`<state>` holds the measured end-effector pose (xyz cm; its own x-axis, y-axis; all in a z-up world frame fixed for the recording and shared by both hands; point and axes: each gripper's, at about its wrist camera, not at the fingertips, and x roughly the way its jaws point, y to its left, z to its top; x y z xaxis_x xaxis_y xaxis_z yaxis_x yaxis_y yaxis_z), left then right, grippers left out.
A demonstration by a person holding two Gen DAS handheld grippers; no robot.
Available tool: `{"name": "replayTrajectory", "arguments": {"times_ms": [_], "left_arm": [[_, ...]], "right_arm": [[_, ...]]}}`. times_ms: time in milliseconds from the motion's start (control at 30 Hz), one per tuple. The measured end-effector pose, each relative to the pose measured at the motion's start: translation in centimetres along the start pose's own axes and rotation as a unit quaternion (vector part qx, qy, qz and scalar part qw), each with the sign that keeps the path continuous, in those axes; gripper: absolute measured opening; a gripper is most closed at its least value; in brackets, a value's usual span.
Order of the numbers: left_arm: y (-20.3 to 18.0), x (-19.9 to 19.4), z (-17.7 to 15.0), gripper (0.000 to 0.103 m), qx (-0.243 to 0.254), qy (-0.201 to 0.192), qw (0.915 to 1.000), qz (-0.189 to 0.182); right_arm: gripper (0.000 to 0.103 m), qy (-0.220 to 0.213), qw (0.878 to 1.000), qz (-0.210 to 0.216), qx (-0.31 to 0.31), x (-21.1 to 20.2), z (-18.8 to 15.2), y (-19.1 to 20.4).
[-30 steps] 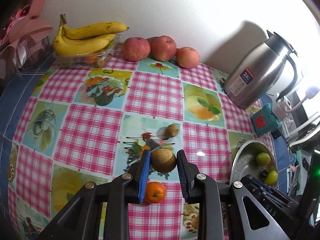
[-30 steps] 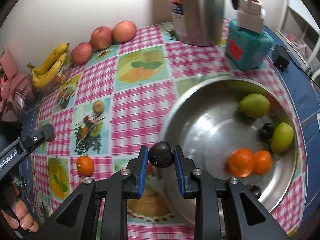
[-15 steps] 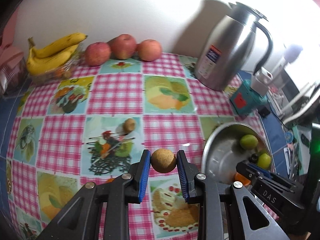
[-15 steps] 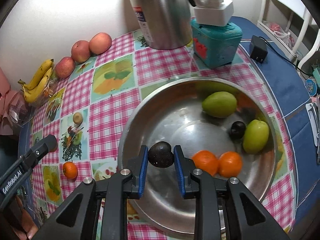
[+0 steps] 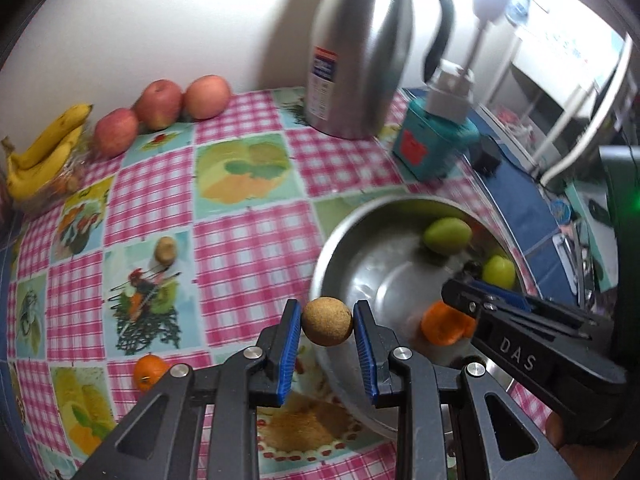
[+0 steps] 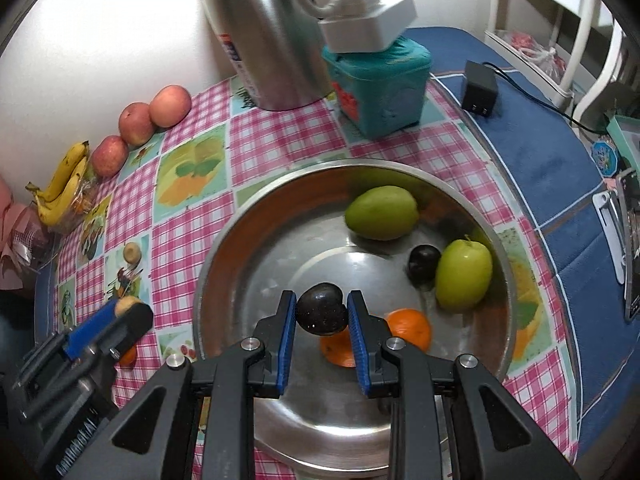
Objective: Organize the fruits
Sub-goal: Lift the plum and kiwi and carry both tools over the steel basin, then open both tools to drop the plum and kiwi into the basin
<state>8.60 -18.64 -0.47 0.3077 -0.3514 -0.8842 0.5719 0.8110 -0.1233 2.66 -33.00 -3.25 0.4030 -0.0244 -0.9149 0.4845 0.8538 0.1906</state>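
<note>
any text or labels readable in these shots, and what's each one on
"DAS": white letters on the black body of the right gripper, seen in the left wrist view.
Label on the steel jug: orange and blue bands with print, too blurred to read.
Red patch on the teal box: no legible characters.
Round blue badge at the table's right edge: too small to read.
White lettering low on the left gripper in the right wrist view: cut off and blurred, unreadable.

Strong light from upper right blows out the wall point(image 5: 180, 20) in both views. Steel jug point(image 5: 360, 52) casts a soft shadow leftward. Motion blur smears the left view's right side. Fisheye corners vignette black.
</note>
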Motion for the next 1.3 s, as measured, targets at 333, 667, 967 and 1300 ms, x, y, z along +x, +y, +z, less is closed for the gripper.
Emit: {"name": "replayTrajectory", "arguments": {"times_ms": [333, 667, 967, 1300], "left_arm": [[-2.8, 1.7, -0.9, 0.029, 0.039, 0.014, 0.9991, 0.007], [-3.1, 4.0, -1.6, 0.029, 0.036, 0.032, 0.9988, 0.005], [-2.9, 4.6, -1.8, 0.029, 0.029, 0.038, 0.9989, 0.004], [-2.5, 4.8, -1.7, 0.038, 0.017, 0.046, 0.9988, 0.004]], "right_arm": [[0.027, -0.009, 1.0, 0.01, 0.011, 0.3, 0.0, -0.8], [0.028, -0.015, 1.0, 0.011, 0.019, 1.9, -0.2, -1.1], [0.027, -0.021, 0.999, 0.01, 0.024, 2.0, -0.2, -1.2], [0.039, -0.015, 1.0, -0.002, 0.02, 2.2, -0.1, -1.1]]}}
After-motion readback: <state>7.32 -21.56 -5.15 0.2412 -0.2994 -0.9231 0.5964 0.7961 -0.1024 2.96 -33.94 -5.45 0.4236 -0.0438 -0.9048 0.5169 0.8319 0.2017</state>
